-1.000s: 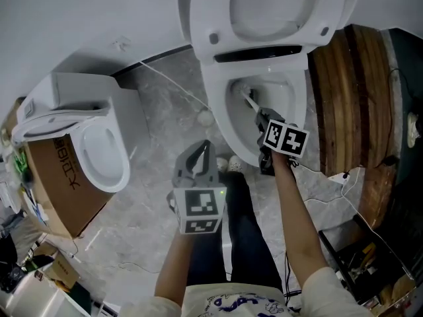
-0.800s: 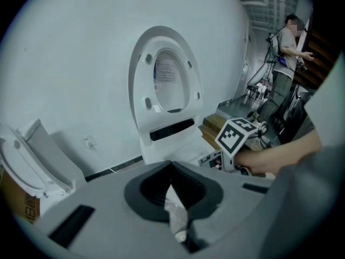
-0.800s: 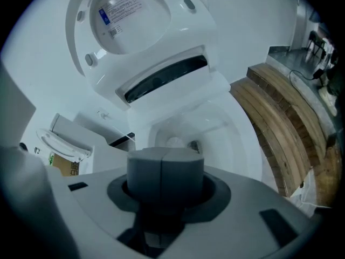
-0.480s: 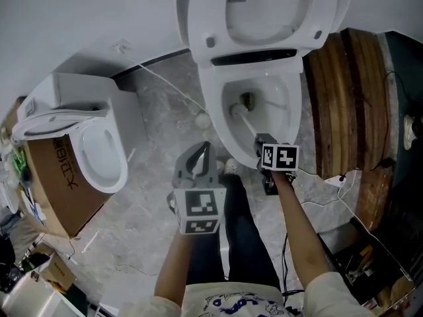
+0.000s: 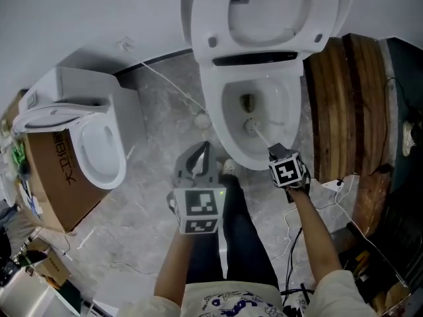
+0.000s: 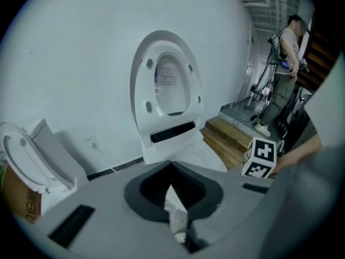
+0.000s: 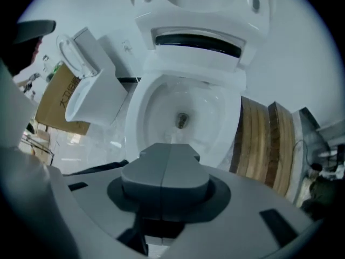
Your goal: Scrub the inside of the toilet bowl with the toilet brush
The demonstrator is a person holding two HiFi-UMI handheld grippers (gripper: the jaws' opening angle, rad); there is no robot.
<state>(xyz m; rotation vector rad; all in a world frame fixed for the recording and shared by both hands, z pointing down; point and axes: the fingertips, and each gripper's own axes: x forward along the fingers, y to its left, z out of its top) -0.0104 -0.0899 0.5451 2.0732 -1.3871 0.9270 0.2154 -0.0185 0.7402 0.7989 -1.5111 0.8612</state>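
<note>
Second toilet [image 5: 99, 144]: white, on the floor [image 5: 155, 111] towards its left edge, with a cardboard box [image 5: 56, 180] touching its near side.
Left gripper [image 5: 201, 152]: held over the middle of the floor, short of the bowl. Its fingers are clenched at the tips, with only a thin pale sliver showing between them and nothing recognisable gripped.
Toilet bowl [image 5: 231, 134]: white, at the far edge of the floor against the wall, with its seat and lid [image 5: 264, 12] raised.
Toilet brush [image 5: 253, 125]: its head is inside the bowl on the near slope, just below the drain, and the handle slants back to the right gripper.
Right gripper [image 5: 276, 152]: at the bowl's near right rim, fingers pressed together and grasping the brush handle.
Wooden platform [image 5: 344, 98]: beside the bowl on the right.
</note>
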